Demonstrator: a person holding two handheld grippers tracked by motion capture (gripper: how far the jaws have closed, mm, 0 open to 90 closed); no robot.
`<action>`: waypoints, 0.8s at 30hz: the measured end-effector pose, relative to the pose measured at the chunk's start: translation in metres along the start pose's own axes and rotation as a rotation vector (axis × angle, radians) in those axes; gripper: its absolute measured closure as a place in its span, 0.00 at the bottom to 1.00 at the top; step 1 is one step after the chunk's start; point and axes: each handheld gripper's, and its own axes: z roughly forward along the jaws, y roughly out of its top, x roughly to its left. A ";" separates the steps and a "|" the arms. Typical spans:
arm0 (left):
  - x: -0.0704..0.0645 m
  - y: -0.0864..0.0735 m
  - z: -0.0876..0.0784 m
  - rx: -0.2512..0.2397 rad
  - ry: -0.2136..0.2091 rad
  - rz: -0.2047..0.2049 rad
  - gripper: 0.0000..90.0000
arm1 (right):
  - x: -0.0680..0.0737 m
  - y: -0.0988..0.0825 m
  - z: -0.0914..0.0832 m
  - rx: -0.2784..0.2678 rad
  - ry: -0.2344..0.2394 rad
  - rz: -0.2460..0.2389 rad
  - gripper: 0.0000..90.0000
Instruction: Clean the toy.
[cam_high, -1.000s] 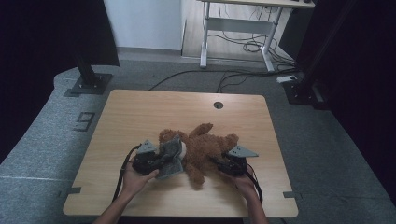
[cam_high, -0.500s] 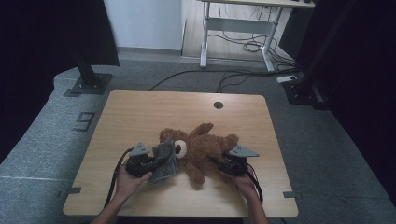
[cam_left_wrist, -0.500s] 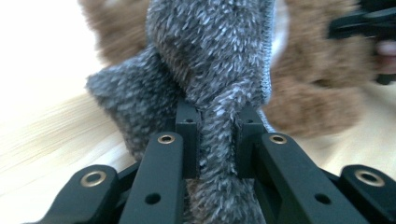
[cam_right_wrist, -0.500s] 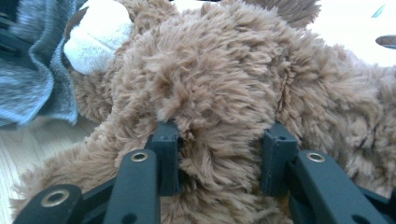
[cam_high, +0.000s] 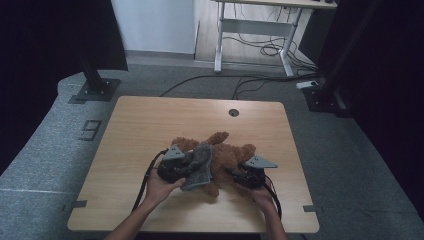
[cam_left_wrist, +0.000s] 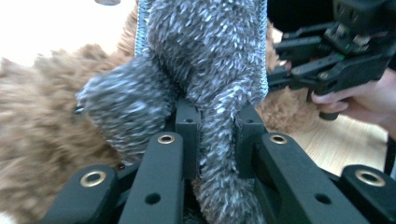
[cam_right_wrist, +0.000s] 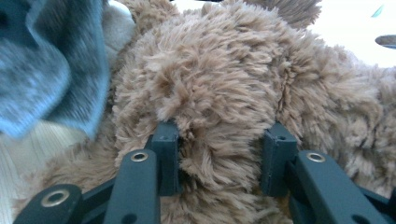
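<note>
Pinching grey fuzzy knit garment (cam_left_wrist: 205, 60) in my left gripper (cam_left_wrist: 215, 135), dragged leftward off brown plush teddy bear (cam_high: 225, 155) mid-table since 1 second ago; right gripper (cam_right_wrist: 219, 154) clamps bear's body. Undressing underway, garment partly free.

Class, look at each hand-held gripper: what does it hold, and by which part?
The left hand-held gripper pinches a fold of the grey fuzzy garment. The right hand-held gripper clamps a brown furry bulge of the teddy bear; which part cannot be told.
</note>
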 end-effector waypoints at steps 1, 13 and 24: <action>0.000 -0.004 0.002 0.002 0.003 0.002 0.85 | 0.000 0.000 0.000 0.001 0.001 -0.002 0.65; 0.028 -0.019 -0.033 -0.022 0.056 -0.041 0.85 | 0.002 0.000 0.000 0.004 0.009 -0.009 0.65; 0.039 0.037 -0.021 -0.020 0.090 -0.005 0.85 | 0.000 0.000 0.000 0.000 0.009 0.000 0.65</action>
